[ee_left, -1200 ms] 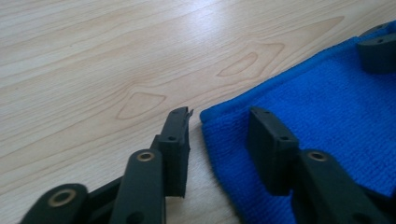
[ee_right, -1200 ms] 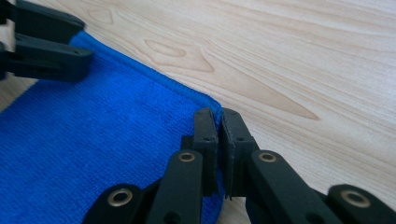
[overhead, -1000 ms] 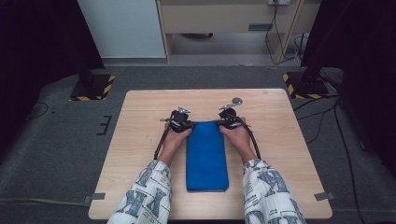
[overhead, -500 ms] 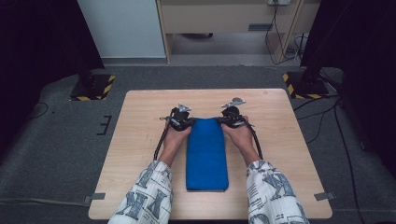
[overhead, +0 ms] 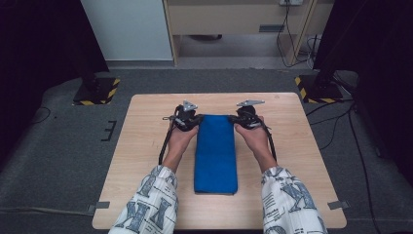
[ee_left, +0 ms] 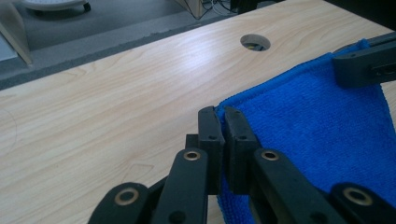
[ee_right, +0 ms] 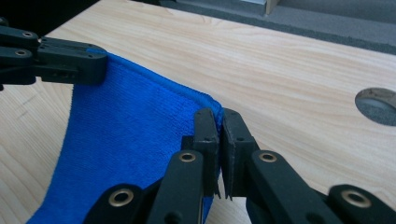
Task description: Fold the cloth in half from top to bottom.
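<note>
A folded blue towel [overhead: 215, 153] lies lengthwise down the middle of the wooden table [overhead: 146, 146]. My left gripper [overhead: 195, 120] is shut on its far left corner. My right gripper [overhead: 237, 120] is shut on its far right corner. In the left gripper view my jaws [ee_left: 221, 125] pinch the edge of the towel [ee_left: 317, 126], and the right gripper [ee_left: 369, 63] holds the opposite corner. In the right gripper view my jaws [ee_right: 217, 127] clamp the corner of the towel [ee_right: 130, 140], with the left gripper [ee_right: 56, 58] at the other end. The far edge runs taut between them, slightly raised.
A round cable hole [overhead: 277, 96] sits in the table near its far right corner, also seen as the hole [ee_left: 255, 42] and the hole [ee_right: 376, 105]. Bare wood lies on both sides of the towel. Stand bases with hazard tape [overhead: 95, 92] are on the floor beyond.
Both grippers have shifted a little toward the table's far edge with the towel corners in them. The right one has also moved slightly outward, drawing the far edge tighter.
</note>
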Demonstrator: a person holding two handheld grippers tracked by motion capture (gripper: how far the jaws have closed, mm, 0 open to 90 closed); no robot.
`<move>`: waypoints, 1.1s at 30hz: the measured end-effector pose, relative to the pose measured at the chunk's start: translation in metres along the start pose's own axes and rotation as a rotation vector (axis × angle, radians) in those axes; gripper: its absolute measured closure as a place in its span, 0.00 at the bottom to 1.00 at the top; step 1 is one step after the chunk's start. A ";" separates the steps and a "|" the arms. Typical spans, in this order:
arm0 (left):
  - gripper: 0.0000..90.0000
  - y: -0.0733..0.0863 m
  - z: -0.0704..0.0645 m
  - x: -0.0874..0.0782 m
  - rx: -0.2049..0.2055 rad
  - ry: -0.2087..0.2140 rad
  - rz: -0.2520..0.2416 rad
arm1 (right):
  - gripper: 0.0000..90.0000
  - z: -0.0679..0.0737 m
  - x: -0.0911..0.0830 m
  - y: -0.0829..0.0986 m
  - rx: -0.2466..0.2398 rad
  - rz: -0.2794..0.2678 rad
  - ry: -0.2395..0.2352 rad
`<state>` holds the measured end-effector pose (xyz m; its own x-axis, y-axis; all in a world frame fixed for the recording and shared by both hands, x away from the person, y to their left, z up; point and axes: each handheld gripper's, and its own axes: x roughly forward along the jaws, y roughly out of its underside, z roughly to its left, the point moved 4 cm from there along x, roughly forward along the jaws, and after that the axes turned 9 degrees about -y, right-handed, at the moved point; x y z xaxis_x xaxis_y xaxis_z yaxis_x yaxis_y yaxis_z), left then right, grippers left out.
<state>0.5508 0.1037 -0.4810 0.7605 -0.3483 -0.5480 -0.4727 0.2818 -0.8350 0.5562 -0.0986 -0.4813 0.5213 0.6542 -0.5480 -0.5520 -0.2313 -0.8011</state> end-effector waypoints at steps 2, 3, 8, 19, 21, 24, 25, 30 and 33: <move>0.96 -0.002 0.001 -0.001 0.000 -0.001 -0.008 | 0.96 0.001 -0.001 -0.003 -0.006 -0.007 0.000; 0.96 -0.003 0.001 -0.002 -0.003 0.001 -0.012 | 0.96 0.001 -0.002 -0.005 -0.005 -0.012 0.000; 0.96 -0.006 0.002 -0.007 0.003 0.007 -0.027 | 0.96 0.003 -0.006 -0.009 -0.018 -0.022 0.002; 0.96 -0.002 -0.002 -0.019 0.017 0.019 -0.040 | 0.96 0.010 -0.016 -0.003 -0.044 -0.034 -0.007; 0.96 -0.002 -0.004 -0.022 0.014 0.026 -0.046 | 0.96 0.013 -0.019 -0.001 -0.049 -0.036 -0.010; 0.96 0.000 -0.007 -0.026 0.032 0.033 -0.049 | 0.96 0.017 -0.023 0.003 -0.058 -0.040 -0.015; 0.96 0.000 -0.009 -0.028 0.033 0.038 -0.052 | 0.96 0.018 -0.025 0.005 -0.060 -0.043 -0.017; 0.96 0.007 -0.012 -0.036 0.047 0.050 -0.053 | 0.96 0.024 -0.034 0.014 -0.075 -0.053 -0.033; 0.96 0.009 -0.014 -0.040 0.059 0.051 -0.060 | 0.96 0.028 -0.038 0.018 -0.079 -0.064 -0.043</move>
<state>0.5102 0.1073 -0.4670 0.7626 -0.4107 -0.4998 -0.3984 0.3105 -0.8630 0.5075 -0.1076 -0.4681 0.5246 0.6991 -0.4859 -0.4645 -0.2433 -0.8515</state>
